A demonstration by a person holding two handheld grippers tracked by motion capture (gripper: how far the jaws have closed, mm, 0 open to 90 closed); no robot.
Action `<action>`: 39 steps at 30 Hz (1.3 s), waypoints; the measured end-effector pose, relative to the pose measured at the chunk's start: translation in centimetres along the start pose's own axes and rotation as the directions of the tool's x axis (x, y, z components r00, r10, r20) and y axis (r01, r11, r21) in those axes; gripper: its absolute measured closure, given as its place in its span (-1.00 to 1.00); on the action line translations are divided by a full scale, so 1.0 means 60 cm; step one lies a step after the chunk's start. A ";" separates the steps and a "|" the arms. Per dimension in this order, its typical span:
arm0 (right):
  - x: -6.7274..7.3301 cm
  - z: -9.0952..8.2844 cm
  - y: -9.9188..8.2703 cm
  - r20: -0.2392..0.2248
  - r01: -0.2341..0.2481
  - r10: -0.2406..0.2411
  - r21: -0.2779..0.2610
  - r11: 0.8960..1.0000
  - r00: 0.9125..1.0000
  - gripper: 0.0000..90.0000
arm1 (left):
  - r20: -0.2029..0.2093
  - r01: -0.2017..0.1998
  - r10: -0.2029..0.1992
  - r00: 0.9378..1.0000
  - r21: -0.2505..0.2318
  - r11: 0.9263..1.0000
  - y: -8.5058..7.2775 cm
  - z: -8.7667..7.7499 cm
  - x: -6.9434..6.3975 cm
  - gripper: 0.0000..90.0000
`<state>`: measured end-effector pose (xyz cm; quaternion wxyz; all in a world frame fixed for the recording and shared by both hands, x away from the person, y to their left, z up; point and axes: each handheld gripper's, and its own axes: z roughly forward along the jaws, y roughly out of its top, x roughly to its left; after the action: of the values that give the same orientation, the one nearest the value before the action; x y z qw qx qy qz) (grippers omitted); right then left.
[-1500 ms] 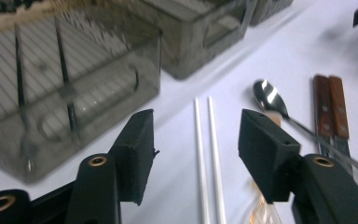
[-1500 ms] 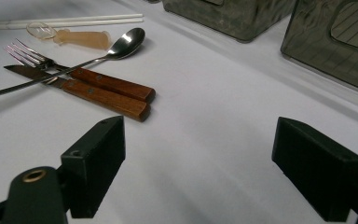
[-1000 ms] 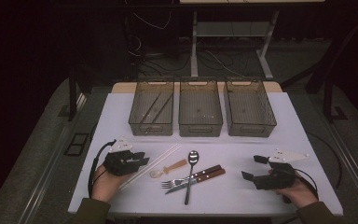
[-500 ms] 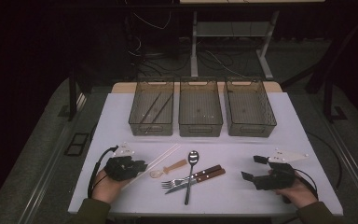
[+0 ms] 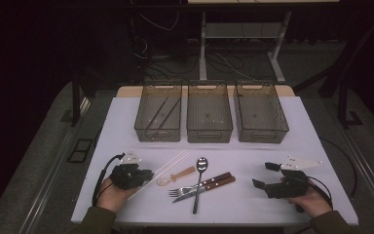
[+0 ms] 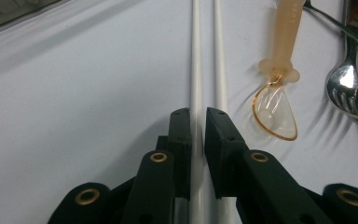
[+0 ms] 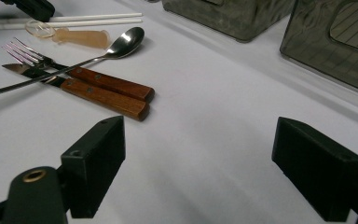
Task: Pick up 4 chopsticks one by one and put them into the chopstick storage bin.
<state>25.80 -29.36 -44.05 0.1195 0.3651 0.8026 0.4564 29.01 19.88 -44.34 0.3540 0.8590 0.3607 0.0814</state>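
While left gripper (image 6: 196, 122) jaws have just been closing on one white chopstick (image 6: 196, 70), right gripper (image 7: 198, 154) jaws wide, empty.

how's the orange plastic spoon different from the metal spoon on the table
The plastic spoon is translucent orange with a short, thick handle; the metal spoon is shiny steel with a long, thin one. The metal spoon lies across the fork and knife, while the plastic spoon lies on the bare table beside the chopsticks. Both lie flat.
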 end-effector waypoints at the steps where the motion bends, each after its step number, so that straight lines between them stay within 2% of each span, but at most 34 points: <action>1: 0.000 0.000 0.000 0.001 0.001 -0.001 0.000 1.000 1.000 -0.61 | -0.002 0.000 0.000 1.000 -0.001 1.000 0.000 0.000 0.000 0.78; 5: 0.000 0.000 0.000 0.001 0.003 -0.003 0.000 1.000 1.000 -0.61 | -0.016 -0.009 0.009 1.000 -0.005 1.000 -0.002 0.001 -0.004 0.80; 7: 0.000 0.000 0.000 0.000 0.002 -0.002 0.001 1.000 1.000 -0.61 | -0.034 -0.029 0.029 0.999 -0.001 1.000 -0.001 0.002 -0.008 0.80; 14: 0.001 0.000 0.000 0.001 0.004 -0.004 0.003 1.000 1.000 -0.61 | -0.050 -0.025 0.024 0.998 -0.003 1.000 -0.003 0.003 -0.012 0.83; 22: 0.002 0.001 0.000 0.000 0.006 -0.006 0.005 1.000 1.000 -0.61 | -0.042 -0.015 0.016 0.999 0.010 1.000 0.001 0.003 -0.010 0.87; 29: 0.001 0.001 0.000 -0.001 0.006 -0.006 0.002 1.000 1.000 -0.61 | -0.017 -0.005 0.005 1.000 0.004 1.000 0.002 0.002 -0.003 0.87; 31: 0.001 0.000 0.001 0.001 0.005 -0.005 0.001 1.000 1.000 -0.61 | -0.024 0.000 0.000 1.000 0.006 1.000 0.003 0.000 -0.002 0.87; 35: 0.000 0.000 0.001 0.001 0.004 -0.004 0.000 1.000 1.000 -0.61 | -0.013 0.019 -0.019 1.000 -0.014 1.000 0.005 -0.008 0.003 0.87; 39: 0.000 0.000 0.001 0.000 0.002 -0.002 0.001 1.000 1.000 -0.61 | -0.005 0.010 -0.011 1.000 -0.020 1.000 0.011 -0.012 -0.001 0.87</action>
<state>25.82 -29.35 -44.00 0.1200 0.3644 0.8033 0.4556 29.04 19.93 -43.38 0.3619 0.8534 0.3653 0.0854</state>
